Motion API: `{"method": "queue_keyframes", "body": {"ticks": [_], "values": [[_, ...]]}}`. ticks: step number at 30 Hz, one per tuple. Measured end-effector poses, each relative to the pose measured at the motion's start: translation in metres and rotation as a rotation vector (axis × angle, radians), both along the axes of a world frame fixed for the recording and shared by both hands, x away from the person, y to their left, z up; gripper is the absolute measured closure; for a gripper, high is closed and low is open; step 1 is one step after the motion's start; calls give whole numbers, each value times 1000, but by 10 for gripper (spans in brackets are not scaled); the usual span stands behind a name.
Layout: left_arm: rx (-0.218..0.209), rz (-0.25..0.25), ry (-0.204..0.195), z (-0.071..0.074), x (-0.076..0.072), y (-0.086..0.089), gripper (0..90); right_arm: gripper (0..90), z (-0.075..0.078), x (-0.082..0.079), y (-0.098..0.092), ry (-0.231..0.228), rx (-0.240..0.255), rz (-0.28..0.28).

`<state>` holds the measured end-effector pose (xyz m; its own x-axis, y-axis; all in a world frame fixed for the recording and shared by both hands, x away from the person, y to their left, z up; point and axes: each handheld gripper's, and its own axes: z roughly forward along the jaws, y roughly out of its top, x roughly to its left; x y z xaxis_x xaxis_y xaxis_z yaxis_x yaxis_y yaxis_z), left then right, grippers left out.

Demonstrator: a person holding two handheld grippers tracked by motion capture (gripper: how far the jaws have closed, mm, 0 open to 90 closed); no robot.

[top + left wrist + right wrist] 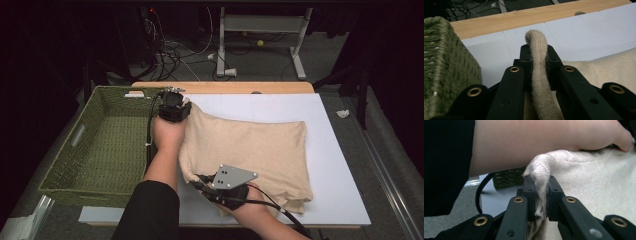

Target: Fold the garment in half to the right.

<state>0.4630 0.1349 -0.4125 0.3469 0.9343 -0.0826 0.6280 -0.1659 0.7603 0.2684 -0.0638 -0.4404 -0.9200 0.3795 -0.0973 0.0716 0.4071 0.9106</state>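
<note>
We've got both tongs clenched on the beige sweater [250,150], one on each end of its left side. Left tongs [174,111] pinch the far-left corner, close to the far edge of the worktop [340,165] and just beside the green woven basket [90,150]. In the left gripper view a rolled ridge of knit [537,57] stands up between the pads, squeezed tight. Right tongs [200,181] bite the near-left corner by the worktop's near edge; the right gripper view shows a bunched fold [540,170] clamped the same way.

Why this grip: two corners on one side let us lift that edge as a straight line, so the fabric hangs evenly and doesn't crumple. The held side is the one facing the basket, so our read is we're about to carry or fold the sweater leftward, probably into the basket.

Sweater state: folded into a rough rectangle, lying on the white sheet across the worktop's middle. Left edge is raised off the surface and curling over; right side lies flat, with layered hems showing at the near-right corner. Fine knit, soft, drapes readily, so expect sag between the two grip points.

Left forearm [165,165] crosses just above the lifted edge; we should watch it doesn't drag the cloth. Basket looks empty inside.
</note>
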Motion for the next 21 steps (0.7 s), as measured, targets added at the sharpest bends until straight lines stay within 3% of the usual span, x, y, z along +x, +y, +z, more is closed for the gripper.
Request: {"method": "queue_keyframes", "body": {"ticks": [6,11,14,21], "values": [[8,-31,-11,0,-2,-7,770,821,6,2,-19,-10,14,-34],[-15,-74,-39,9,-5,-23,770,821,6,-2,-41,-12,20,-63],[-15,-115,-63,16,-5,-39,769,821,6,-6,-59,-33,40,-80],[-24,-167,-75,18,-2,-81,768,821,0,-11,-100,-15,71,-139]]}}
